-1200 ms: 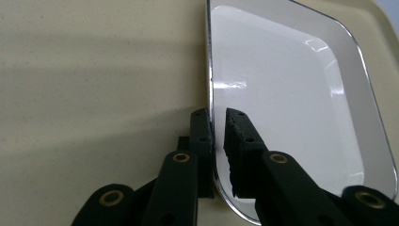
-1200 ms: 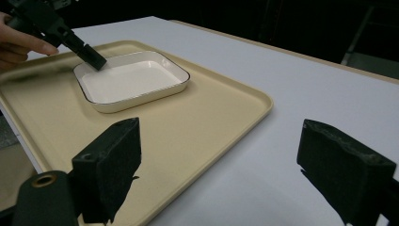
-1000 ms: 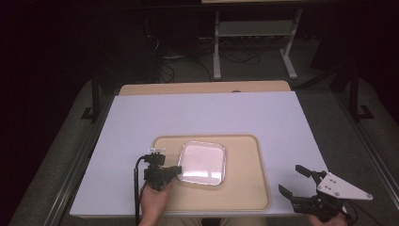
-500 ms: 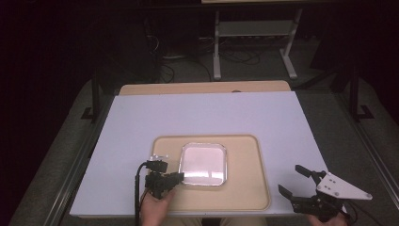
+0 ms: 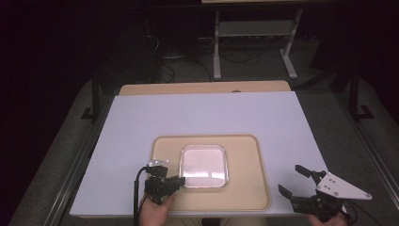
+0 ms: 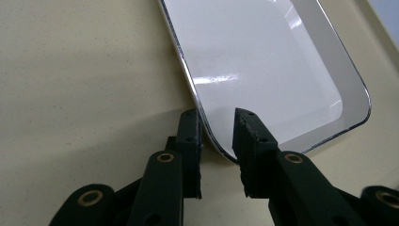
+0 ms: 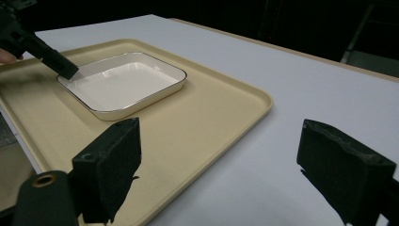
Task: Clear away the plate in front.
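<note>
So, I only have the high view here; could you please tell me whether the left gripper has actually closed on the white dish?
Observer: Not quite. In the left gripper view, the left gripper straddles the rim of the white dish, with a gap visible between its fingers.
Operator: Thanks. Which part of the rim is it?
Observer: Beside a rounded corner, one finger outside on the beige tray, one inside the dish.
Operator: And is the dish empty?
Observer: Yes, the right gripper view shows a bare white interior.
</note>
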Tool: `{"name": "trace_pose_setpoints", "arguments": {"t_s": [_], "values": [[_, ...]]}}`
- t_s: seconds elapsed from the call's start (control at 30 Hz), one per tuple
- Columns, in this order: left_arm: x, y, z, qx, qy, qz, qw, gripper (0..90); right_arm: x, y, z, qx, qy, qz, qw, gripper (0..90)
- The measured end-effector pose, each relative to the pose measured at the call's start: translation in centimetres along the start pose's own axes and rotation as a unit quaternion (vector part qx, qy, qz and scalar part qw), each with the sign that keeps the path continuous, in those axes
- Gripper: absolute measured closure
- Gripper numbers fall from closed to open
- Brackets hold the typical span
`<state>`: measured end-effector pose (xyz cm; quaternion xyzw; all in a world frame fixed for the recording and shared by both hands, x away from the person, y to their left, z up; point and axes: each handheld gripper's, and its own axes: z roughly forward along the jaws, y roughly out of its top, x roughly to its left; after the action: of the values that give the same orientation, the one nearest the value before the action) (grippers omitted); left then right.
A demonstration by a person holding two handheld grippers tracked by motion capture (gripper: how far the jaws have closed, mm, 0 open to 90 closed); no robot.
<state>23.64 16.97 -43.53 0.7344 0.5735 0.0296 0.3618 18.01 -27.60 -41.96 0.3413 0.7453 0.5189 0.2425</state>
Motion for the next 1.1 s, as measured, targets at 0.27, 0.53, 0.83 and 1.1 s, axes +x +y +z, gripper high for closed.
{"name": "trace_pose_setpoints", "arguments": {"t_s": [0.27, 0.53, 0.83, 1.1], "values": [[0.15, -0.28, -0.07, -0.005, 0.002, -0.001, 1.0, 69.5, 0.0, -0.01, -0.01, 0.001, 0.0, 0.0, 1.0, 13.2], [0.38, -0.48, -0.21, -0.009, 0.002, -0.005, 0.9999, 68.2, 0.02, 0.0, 0.01, 0.002, -0.001, 0.0, 1.0, 13.2], [0.3, -0.59, -0.48, -0.016, 0.011, 0.011, 0.9998, 66.6, 0.03, 0.0, 0.04, 0.003, -0.002, 0.001, 1.0, 13.2], [0.44, -0.21, -0.95, -0.024, 0.011, 0.029, 0.9992, 61.2, 0.04, -0.01, 0.11, 0.006, -0.002, 0.0, 1.0, 13.2]]}}
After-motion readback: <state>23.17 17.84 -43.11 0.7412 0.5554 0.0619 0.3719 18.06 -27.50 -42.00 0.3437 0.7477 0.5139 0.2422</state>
